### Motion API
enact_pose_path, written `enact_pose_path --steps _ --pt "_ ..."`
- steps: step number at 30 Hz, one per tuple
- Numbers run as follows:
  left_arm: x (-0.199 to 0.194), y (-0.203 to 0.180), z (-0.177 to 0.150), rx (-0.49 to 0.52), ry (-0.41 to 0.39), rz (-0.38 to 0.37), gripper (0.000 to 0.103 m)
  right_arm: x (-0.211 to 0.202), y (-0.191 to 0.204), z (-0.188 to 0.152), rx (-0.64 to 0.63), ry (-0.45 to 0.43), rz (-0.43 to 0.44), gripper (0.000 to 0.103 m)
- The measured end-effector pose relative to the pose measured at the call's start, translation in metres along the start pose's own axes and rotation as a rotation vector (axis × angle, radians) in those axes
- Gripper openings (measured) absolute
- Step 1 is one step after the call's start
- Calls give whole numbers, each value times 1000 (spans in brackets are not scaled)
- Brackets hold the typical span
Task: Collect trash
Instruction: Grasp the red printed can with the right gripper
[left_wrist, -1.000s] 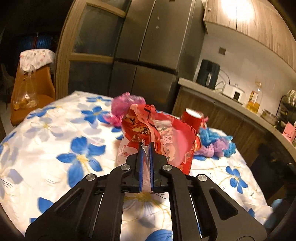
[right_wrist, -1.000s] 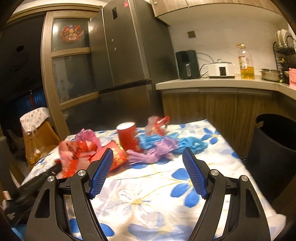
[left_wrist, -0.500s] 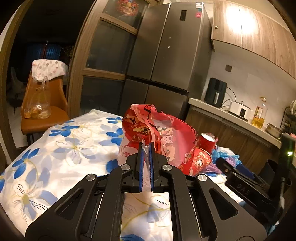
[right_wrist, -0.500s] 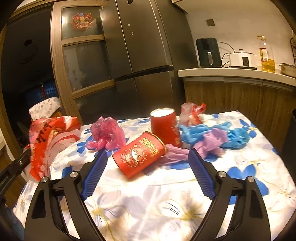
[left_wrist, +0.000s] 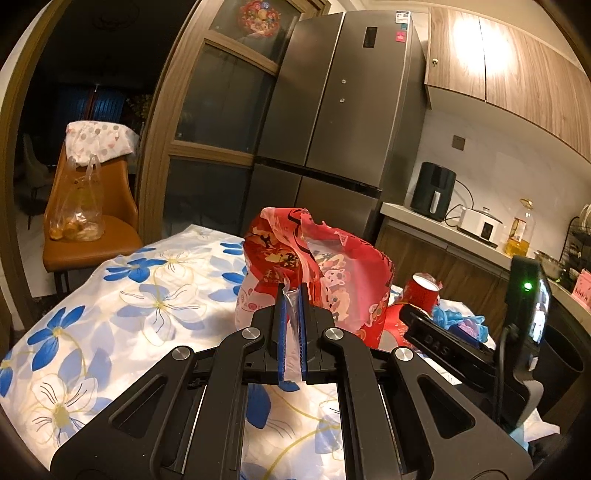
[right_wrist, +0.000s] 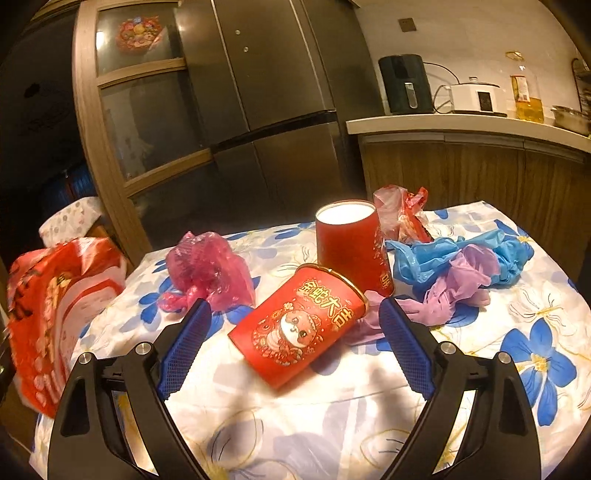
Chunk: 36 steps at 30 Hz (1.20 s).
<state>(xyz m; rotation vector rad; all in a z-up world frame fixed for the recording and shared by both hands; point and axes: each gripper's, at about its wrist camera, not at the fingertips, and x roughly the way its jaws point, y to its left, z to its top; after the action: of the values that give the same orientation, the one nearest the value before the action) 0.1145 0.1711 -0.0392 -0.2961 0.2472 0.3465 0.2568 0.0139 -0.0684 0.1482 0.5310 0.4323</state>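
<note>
My left gripper (left_wrist: 291, 295) is shut on the rim of a red printed plastic bag (left_wrist: 332, 273), which hangs open above the flowered tablecloth (left_wrist: 129, 306). The same bag (right_wrist: 55, 306) shows at the left edge of the right wrist view. My right gripper (right_wrist: 293, 314) stands open, its blue pads on either side of a red paper cup (right_wrist: 299, 325) lying on its side, not touching it. Behind it a second red cup (right_wrist: 349, 243) stands upright. Crumpled pink plastic (right_wrist: 207, 269), blue and purple plastic (right_wrist: 461, 266) and a small red wrapper (right_wrist: 402, 218) lie around them.
A grey fridge (left_wrist: 332, 110) and wooden door frame stand behind the table. A counter (right_wrist: 461, 123) carries a black appliance, a cooker and an oil bottle. An orange chair (left_wrist: 81, 206) with a plastic bag sits at the left. A dark bin (left_wrist: 565, 354) stands at the right.
My right gripper has opened wider and moved in toward the lying red cup, which now sits between its pads. The left gripper has drawn back and up a little with the bag.
</note>
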Motion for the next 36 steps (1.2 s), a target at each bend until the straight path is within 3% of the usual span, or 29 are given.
enact_pose_path --steps 9,15,22,26,27,30,36 --pt "5 5 1 -5 3 -10 4 24 -1 0 41 60 -18 88" --pt "8 7 1 -11 4 -13 4 37 -1 -3 49 109 -23 73" --pt "9 6 0 -7 10 -14 4 36 2 -3 35 106 -8 52" --pt "9 6 0 -10 10 -11 4 36 5 -3 21 117 0 54" --pt "8 6 0 -10 9 -10 4 37 6 -3 16 123 2 61" --pt "7 7 -1 -10 7 -5 4 41 8 -3 13 138 -1 65" --pt "7 7 -2 -15 12 -1 4 45 15 -4 -21 160 22 64"
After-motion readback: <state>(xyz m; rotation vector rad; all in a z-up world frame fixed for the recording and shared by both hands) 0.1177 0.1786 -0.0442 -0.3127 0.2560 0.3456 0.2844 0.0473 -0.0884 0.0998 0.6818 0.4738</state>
